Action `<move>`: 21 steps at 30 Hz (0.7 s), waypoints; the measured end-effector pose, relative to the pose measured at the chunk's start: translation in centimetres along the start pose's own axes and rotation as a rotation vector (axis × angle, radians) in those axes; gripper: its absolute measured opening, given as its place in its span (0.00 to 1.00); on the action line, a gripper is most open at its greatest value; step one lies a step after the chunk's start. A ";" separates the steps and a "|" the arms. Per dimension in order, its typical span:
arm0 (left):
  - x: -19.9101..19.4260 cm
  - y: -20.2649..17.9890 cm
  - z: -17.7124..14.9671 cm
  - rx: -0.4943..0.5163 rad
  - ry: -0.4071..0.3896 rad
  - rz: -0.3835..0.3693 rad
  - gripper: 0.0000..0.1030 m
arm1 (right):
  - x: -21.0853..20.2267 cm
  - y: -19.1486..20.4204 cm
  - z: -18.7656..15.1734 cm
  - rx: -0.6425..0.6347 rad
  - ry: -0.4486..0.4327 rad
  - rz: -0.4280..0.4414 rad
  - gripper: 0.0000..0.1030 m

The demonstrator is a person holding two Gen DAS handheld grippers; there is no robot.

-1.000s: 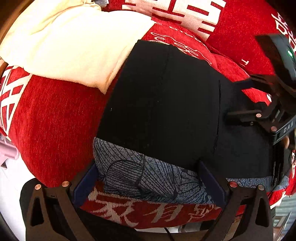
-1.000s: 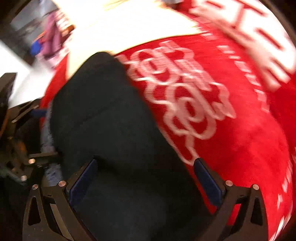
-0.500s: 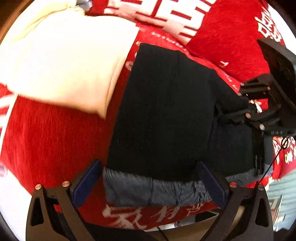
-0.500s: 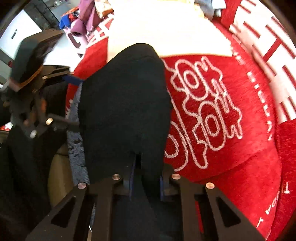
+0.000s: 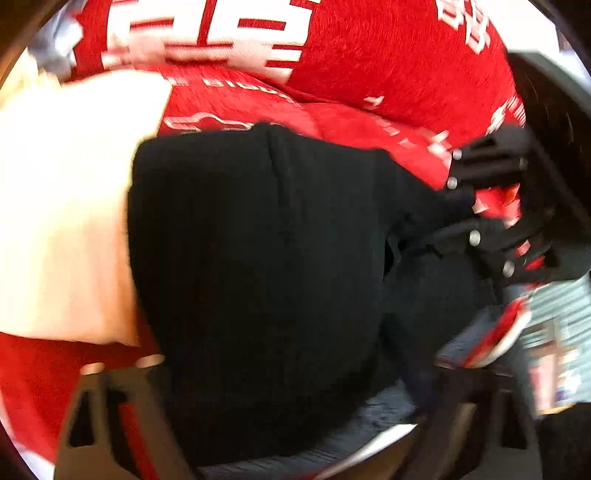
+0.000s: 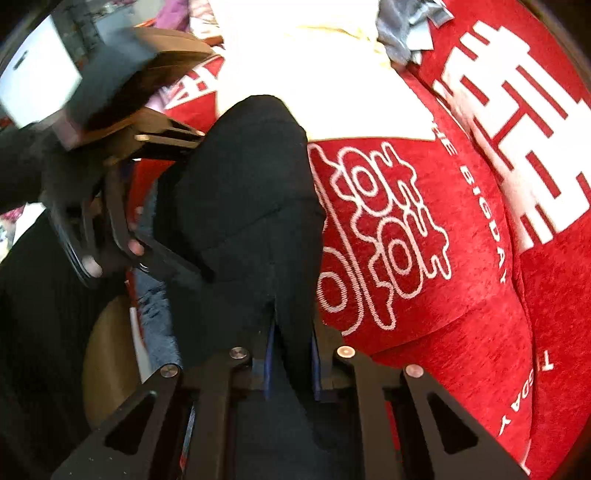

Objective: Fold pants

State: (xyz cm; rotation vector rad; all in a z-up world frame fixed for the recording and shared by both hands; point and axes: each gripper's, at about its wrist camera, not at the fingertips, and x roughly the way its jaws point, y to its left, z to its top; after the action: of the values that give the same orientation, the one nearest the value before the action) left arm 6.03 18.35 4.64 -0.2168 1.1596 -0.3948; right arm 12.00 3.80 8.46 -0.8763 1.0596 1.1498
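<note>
The black pants (image 5: pixel 258 277) lie folded on a red sofa cover, over a grey patterned cloth (image 5: pixel 380 406). My left gripper (image 5: pixel 288 369) straddles their near end. Its jaws are closing, and the black cloth lies between them and reaches both blurred fingers. In the right wrist view the pants (image 6: pixel 251 184) run away from me, and the left gripper (image 6: pixel 192 206) sits astride their left side. My right gripper (image 6: pixel 291 350) is still closing, and its blue pads pinch a raised fold of the pants. In the left wrist view the right gripper (image 5: pixel 461 203) sits at the pants' right edge.
The red sofa cover (image 6: pixel 424 258) with white patterns spreads to the right and behind. A cream cloth (image 5: pixel 66 221) lies against the pants' left side. Crumpled grey fabric (image 6: pixel 406 26) sits at the back. A person's dark clothing (image 6: pixel 37 332) fills the near left.
The right gripper went from wide open to shut on a fold of the pants and lifted it. The left gripper's jaws narrowed around the pants, and the gripper rolled and shifted.
</note>
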 end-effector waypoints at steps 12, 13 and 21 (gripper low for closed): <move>-0.6 -1.6 0.3 -0.072 0.073 0.083 0.39 | -2.7 -5.2 -7.8 0.500 -0.007 -0.212 0.70; -0.7 -1.9 0.4 -0.076 0.072 0.093 0.39 | -2.6 -5.1 -9.1 0.570 -0.012 -0.219 0.70; -3.4 -4.5 1.1 -0.051 0.047 0.138 0.38 | -0.3 2.0 -13.5 0.698 -0.048 -0.277 0.86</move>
State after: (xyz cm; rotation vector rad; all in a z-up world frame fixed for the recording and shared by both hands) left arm 5.02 15.59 9.57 -0.1715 1.2239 -0.2502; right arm 7.39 -8.53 4.94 -0.4153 1.1497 0.5012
